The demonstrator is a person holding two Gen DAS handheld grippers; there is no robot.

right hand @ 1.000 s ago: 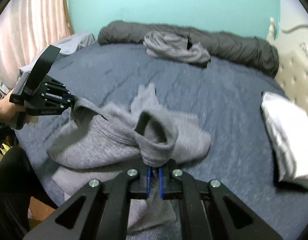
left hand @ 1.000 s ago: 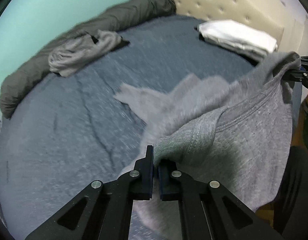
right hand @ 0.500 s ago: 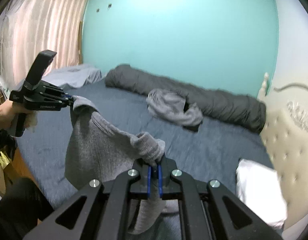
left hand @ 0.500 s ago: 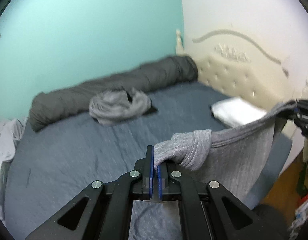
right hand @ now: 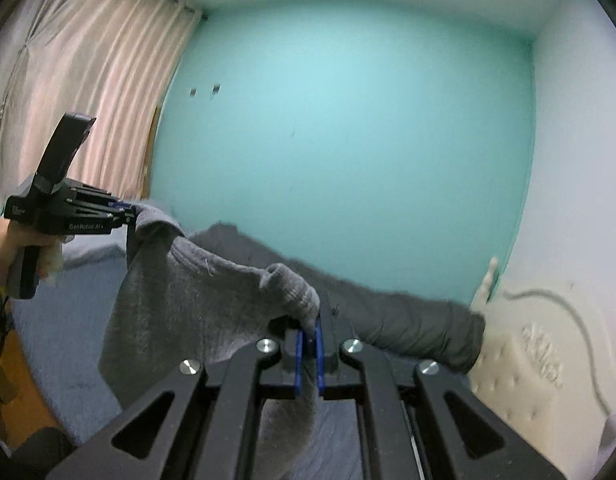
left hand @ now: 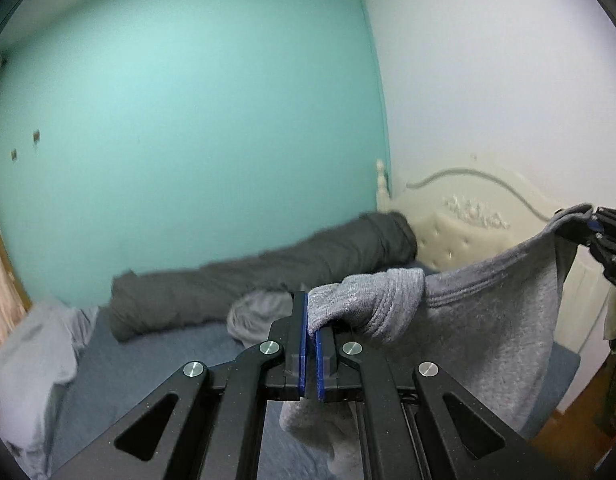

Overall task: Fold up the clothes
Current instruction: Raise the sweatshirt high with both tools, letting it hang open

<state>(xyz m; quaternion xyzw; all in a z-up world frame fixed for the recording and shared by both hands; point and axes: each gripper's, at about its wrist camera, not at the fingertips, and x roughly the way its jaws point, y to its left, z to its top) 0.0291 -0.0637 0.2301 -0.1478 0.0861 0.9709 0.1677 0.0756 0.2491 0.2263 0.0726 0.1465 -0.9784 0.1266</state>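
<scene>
Both views soft, evenly lit, no hard shadows. Brightest patch on plain turquoise wall point(left hand: 179, 128), glow falling off toward corners; source itself not visible. Heavy fisheye bend: pleated pink curtain point(right hand: 87, 64) curves hard, black vignette rings each frame. Motion blur smears rolled dark grey duvet point(left hand: 267, 280) and cream tufted headboard point(right hand: 540, 356). Black gripper fingers point(left hand: 295, 340) up close stay sharp. White wall slightly washed out.

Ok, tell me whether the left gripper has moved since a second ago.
Yes. The left gripper has gone up: against the dark rolled blanket, it now sits higher, lifting the grey sweater off the bed.
</scene>
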